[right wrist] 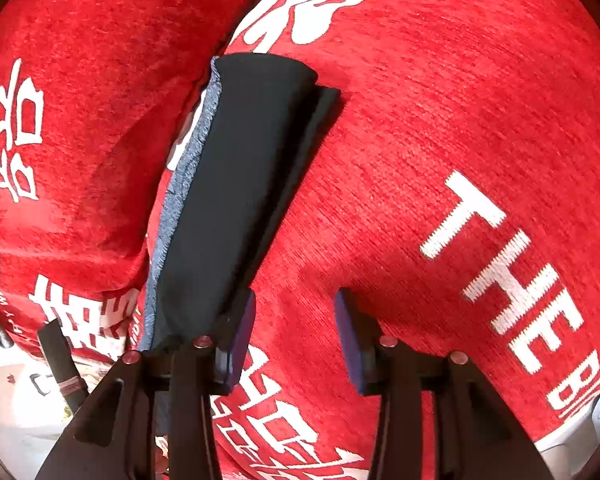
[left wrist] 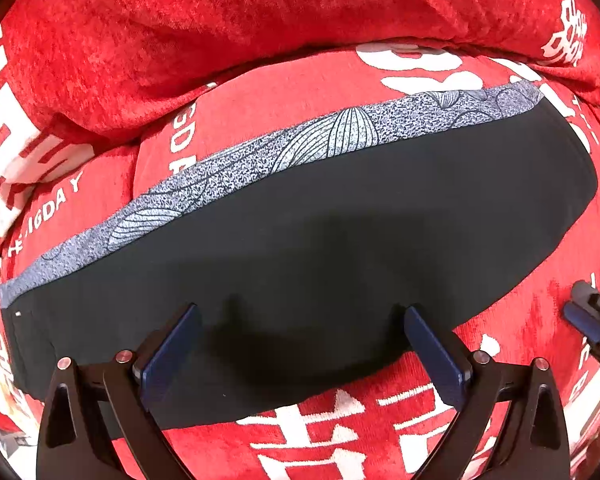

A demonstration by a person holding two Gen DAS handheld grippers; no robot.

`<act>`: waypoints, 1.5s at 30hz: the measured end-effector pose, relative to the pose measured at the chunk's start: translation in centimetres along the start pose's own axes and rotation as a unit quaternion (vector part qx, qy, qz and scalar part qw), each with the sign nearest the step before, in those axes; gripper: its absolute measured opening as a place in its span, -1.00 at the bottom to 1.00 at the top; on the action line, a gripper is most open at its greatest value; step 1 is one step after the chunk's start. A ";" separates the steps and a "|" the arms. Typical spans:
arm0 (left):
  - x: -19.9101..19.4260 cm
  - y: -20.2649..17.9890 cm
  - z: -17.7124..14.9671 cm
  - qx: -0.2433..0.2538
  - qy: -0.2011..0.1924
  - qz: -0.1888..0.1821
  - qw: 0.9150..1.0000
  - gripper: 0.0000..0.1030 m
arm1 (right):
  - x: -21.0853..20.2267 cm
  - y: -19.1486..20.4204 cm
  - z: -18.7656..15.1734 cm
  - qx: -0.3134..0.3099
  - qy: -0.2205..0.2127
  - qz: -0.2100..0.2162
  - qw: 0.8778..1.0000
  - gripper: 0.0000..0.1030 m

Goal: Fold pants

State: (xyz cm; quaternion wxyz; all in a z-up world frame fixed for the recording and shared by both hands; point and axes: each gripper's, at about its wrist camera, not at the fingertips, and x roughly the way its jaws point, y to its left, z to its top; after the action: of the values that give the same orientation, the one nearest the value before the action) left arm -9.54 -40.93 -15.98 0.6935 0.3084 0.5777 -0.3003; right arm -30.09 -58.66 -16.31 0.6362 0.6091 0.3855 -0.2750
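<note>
The black pants (left wrist: 340,216) lie folded into a long flat band on the red seat cover (left wrist: 520,320), with a grey patterned strip (left wrist: 260,160) showing along their far edge. My left gripper (left wrist: 302,314) hangs over the pants' near edge. It is open wide, with nothing between its blue pads (left wrist: 172,356). In the right wrist view the pants (right wrist: 236,184) run away from me as a narrow band. My right gripper (right wrist: 296,320) is open just right of their near end, over bare red cloth, and its left pad (right wrist: 242,340) sits beside the pants' edge. The right gripper's tips (left wrist: 584,312) also show in the left wrist view.
A red back cushion (left wrist: 220,20) with white lettering rises behind the seat. The cover (right wrist: 460,140) stretches on to the right of the pants. Past the seat's edge at lower left are a pale floor (right wrist: 16,408) and a dark strap (right wrist: 62,364).
</note>
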 end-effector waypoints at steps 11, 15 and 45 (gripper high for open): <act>-0.2 0.7 0.6 -0.012 -0.026 0.017 0.999 0.98 | 1.0 0.3 0.9 -0.003 0.001 0.040 0.999 -0.02; 0.8 1.3 1.1 -0.030 -0.024 0.018 0.999 0.98 | 1.7 0.7 1.9 -0.011 -0.005 0.055 0.998 -0.02; 4.6 1.6 1.2 -0.099 -0.035 0.001 0.994 1.00 | -0.7 11.5 2.9 -0.205 -0.058 0.064 0.975 -0.75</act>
State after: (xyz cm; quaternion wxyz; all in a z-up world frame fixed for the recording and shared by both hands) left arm -6.84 -41.11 -20.27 0.7408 0.2277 0.5796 -0.2519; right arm -20.59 -60.39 -9.38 0.7849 0.4720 0.3568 -0.1837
